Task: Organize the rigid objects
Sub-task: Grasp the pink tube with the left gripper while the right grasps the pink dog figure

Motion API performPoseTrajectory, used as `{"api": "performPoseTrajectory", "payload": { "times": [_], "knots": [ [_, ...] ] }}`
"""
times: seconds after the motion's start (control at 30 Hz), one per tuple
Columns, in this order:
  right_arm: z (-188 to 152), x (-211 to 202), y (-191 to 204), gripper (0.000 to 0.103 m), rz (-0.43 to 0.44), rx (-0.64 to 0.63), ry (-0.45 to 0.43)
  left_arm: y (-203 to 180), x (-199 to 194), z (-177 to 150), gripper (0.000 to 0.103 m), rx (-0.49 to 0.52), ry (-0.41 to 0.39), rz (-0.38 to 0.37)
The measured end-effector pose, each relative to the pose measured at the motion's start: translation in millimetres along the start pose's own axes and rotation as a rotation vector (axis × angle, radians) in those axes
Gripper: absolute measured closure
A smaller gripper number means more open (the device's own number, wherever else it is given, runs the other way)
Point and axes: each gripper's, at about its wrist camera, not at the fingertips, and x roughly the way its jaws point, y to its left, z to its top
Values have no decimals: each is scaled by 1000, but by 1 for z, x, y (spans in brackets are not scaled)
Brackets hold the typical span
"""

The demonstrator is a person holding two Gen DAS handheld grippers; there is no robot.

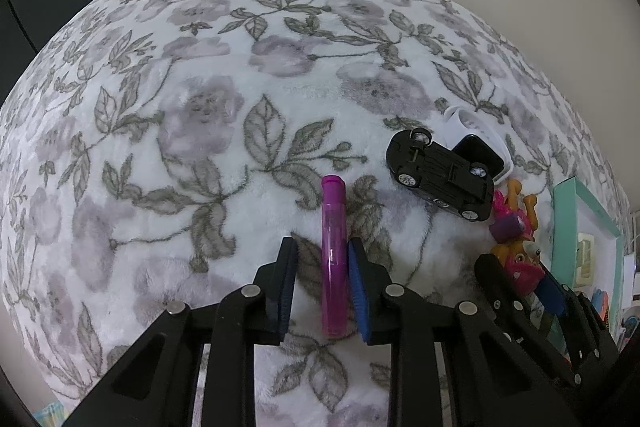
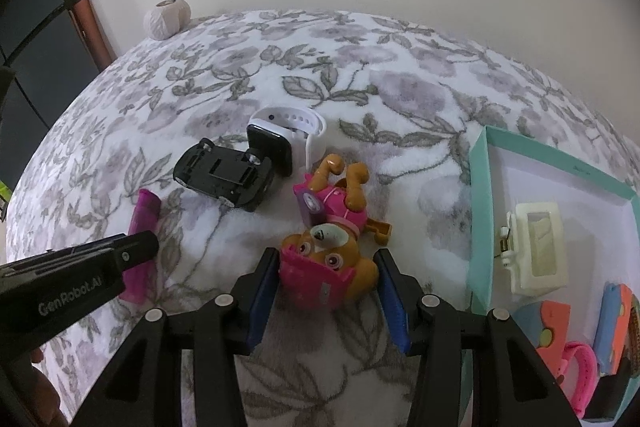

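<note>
I have the left tongs (image 1: 320, 283) around the purple marker (image 1: 333, 259), which lies on the floral blanket (image 1: 200, 107); the right pad touches it, the left pad stands a little apart, so it is not clamped. My right tongs (image 2: 326, 291) are around the head of the pink and brown dog toy (image 2: 328, 247), and both pads seem to press on it. Beyond it the black car (image 2: 224, 179) lies on its roof, touching the white watch (image 2: 288, 135). On the right, the teal box (image 2: 480, 219) holds a cream clip (image 2: 536, 247).
</note>
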Motion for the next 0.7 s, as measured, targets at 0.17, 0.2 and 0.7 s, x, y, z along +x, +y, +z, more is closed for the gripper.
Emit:
{"api": "performPoseTrajectory", "payload": {
  "times": [0.17, 0.2, 0.7],
  "knots": [
    [2, -2, -1, 54, 25, 15, 6, -2, 0, 0, 76, 9, -3, 11],
    [2, -3, -1, 55, 29, 14, 6, -3, 1, 0, 76, 14, -3, 13],
    [4, -25, 2, 56, 13, -39, 25, 0, -3, 0, 91, -13, 12, 1]
  ]
}}
